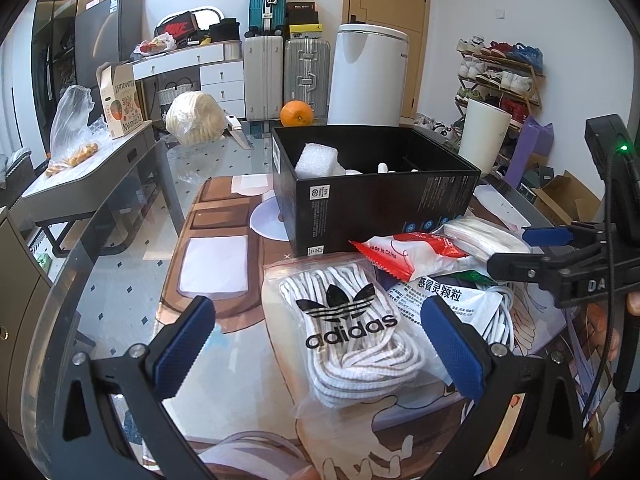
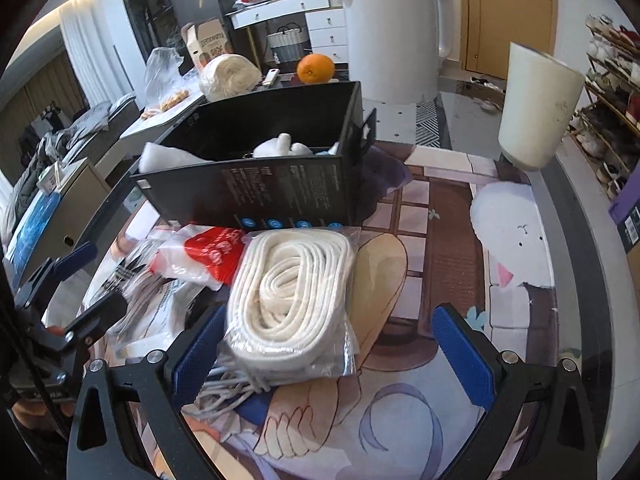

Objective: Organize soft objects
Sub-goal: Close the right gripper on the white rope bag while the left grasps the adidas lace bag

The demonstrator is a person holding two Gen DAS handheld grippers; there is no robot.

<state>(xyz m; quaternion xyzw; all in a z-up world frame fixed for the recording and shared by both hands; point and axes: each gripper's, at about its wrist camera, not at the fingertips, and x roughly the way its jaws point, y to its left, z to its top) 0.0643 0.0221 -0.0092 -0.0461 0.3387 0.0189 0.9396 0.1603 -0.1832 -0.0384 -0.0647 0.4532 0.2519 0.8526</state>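
**A:** What is seen from the left gripper (image 1: 316,344)?

**B:** Its blue-padded jaws are spread wide and nothing is gripped. A clear bag of white laces (image 1: 352,328), printed with a black logo, is framed between the pads, flat on the mat (image 1: 224,216). At 1 o'clock of it, a red-and-white packet (image 1: 412,252) is laid against a black box (image 1: 380,196). A bag of cream rope (image 1: 488,240) is seen at 2 o'clock, beside the right gripper (image 1: 516,252).

**A:** And what is shown in the right view?

**B:** The right gripper (image 2: 328,356) is likewise released, empty, with jaws held wide. The rope (image 2: 292,304) is lying between them, nearer the left pad, touching the box (image 2: 256,196) at 12 o'clock. The packet (image 2: 208,256) is found at 10 o'clock of the rope, and the laces (image 2: 128,280) at 9 o'clock, partly covered. The left gripper (image 2: 80,276) is visible at the left edge.

**A:** What is held in the box?

**B:** White foam (image 1: 316,160) and other white soft pieces are seen inside. An orange (image 1: 296,114) is placed behind the box at 12 o'clock, and a white cup (image 2: 536,112) at 2 o'clock.
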